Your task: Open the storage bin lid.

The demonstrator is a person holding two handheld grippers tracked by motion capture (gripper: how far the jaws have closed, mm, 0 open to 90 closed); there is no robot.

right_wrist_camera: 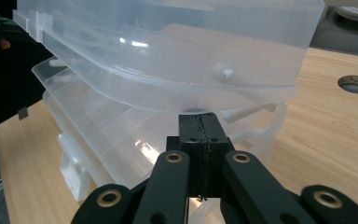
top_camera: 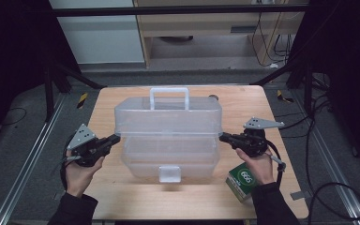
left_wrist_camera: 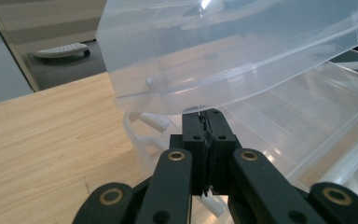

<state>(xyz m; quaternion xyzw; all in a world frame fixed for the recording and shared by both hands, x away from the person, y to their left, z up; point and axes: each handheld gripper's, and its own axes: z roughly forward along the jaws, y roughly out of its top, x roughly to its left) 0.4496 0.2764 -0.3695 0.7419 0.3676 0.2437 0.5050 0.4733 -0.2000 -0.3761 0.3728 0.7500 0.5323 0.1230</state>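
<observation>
High view showed a clear, translucent plastic tool box with a white carrying handle [top_camera: 168, 136] standing in the middle of the light wooden counter [top_camera: 122, 197]. Its lid, the upper tray-like half [top_camera: 168, 116], sat raised and pushed back above the lower body [top_camera: 168, 157], so the opening seemed well under way but not finished. The left tongs [top_camera: 116, 138] met the lid's left edge and the right tongs [top_camera: 222, 136] its right edge. In the left gripper view the left tongs [left_wrist_camera: 204, 112] were pressed together, their tips tucked just under the lid's rim [left_wrist_camera: 186, 100]; the right gripper view showed the right tongs [right_wrist_camera: 199, 115] likewise together beneath the rim. Neither pair clamped anything; they appeared to prop the lid from below. Probably left: swinging the lid fully open. A green and white carton [top_camera: 242, 181] lay near the right hand.
</observation>
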